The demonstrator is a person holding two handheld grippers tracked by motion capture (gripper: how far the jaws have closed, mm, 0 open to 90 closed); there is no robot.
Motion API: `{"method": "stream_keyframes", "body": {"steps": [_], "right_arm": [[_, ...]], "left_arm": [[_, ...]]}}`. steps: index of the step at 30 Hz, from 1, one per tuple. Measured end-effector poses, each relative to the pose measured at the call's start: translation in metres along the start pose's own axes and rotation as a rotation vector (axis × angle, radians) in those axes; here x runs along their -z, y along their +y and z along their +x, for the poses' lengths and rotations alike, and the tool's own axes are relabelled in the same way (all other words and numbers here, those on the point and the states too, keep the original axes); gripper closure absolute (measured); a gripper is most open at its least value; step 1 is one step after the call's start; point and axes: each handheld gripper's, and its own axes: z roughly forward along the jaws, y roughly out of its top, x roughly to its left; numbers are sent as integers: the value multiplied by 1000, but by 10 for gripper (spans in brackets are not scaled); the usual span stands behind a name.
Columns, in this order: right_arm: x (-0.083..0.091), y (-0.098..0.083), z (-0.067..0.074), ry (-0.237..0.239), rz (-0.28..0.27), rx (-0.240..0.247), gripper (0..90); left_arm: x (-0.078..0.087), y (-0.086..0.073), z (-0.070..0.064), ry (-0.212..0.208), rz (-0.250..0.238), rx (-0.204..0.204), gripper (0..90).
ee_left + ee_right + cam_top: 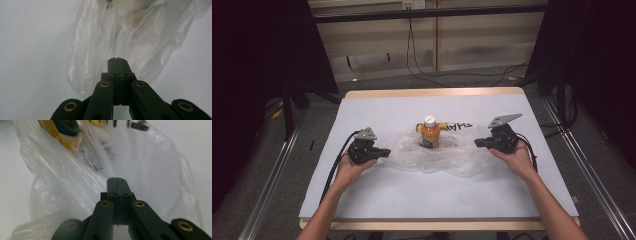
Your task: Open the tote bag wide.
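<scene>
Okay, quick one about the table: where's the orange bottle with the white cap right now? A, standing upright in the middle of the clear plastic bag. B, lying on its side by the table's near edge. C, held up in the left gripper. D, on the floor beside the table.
A: the bottle stands upright, white cap on top, in the middle of the bag, between the left gripper and the right gripper.

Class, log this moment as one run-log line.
left hand-held gripper: shut at plastic bag edge | right hand-held gripper: shut, likewise | orange bottle: upright in bag
</scene>
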Motion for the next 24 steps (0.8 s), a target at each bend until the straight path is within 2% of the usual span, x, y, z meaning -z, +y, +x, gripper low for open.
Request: {"method": "stream_keyframes", "body": {"steps": [3,8,9,10,12,14,17,19,21,23,24], "right_arm": [[-4,11,8,27,-13,16,900],[-11,32,14,40,-3,49,900],[-11,37,15,47,-3,50,900],[-12,42,15,49,-2,54,900],[-14,51,16,49,3,61,900],[-17,58,15,56,9,59,900],[-24,66,14,68,24,55,900],[-31,69,15,79,40,55,900],[-39,70,16,86,72,54,900],[-47,69,16,88,99,58,900],[-51,69,16,90,111,62,900]], "left_arm": [[5,9,-6,-10,-35,-9,900],[6,31,-18,-37,-76,-53,900],[4,37,-20,-38,-65,-75,900],[1,43,-23,-41,-69,-70,900],[-5,56,-27,-55,-64,-96,900],[-11,69,-30,-51,-49,-114,900],[-21,87,-30,-53,-49,-120,900],[-29,95,-31,-61,-53,-105,900],[-38,98,-30,-45,-2,-110,900],[-49,93,-27,-74,28,-103,900],[-54,89,-27,-74,39,-107,900]]}}
